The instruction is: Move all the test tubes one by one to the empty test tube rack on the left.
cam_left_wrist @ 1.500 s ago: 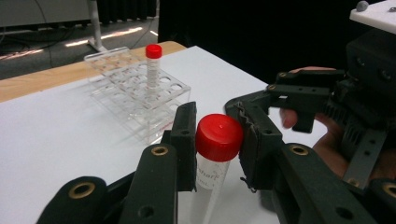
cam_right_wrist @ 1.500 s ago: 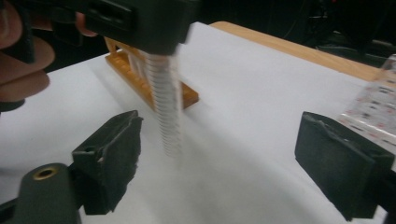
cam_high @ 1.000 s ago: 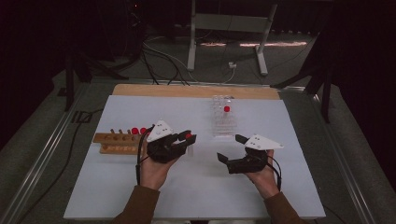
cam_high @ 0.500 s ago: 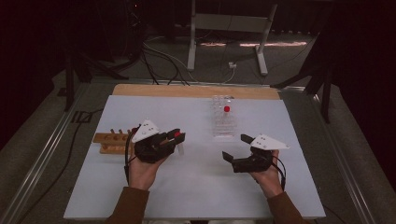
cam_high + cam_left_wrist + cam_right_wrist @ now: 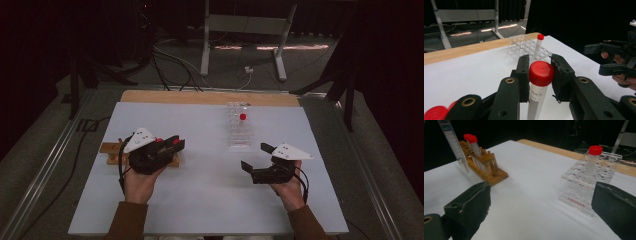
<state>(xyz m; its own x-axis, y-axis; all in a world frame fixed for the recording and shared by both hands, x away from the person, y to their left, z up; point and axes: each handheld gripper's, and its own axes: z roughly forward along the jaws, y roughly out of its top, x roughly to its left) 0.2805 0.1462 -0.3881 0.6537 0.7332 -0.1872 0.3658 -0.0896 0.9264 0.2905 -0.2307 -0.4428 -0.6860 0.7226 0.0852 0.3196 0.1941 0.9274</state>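
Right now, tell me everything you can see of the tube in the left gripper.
The tube is a clear plastic cylinder with a red screw cap, printed graduations and lettering on its side. It stands upright, clamped just below the cap by the left gripper, lifted clear of the wooden rack above the white table.

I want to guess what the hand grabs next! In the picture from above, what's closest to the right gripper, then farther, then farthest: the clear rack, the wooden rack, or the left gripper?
1. Clear rack: just beyond the right gripper.
2. Left gripper: across the table, clamping a red-capped tube.
3. Wooden rack: farthest, behind that gripper.
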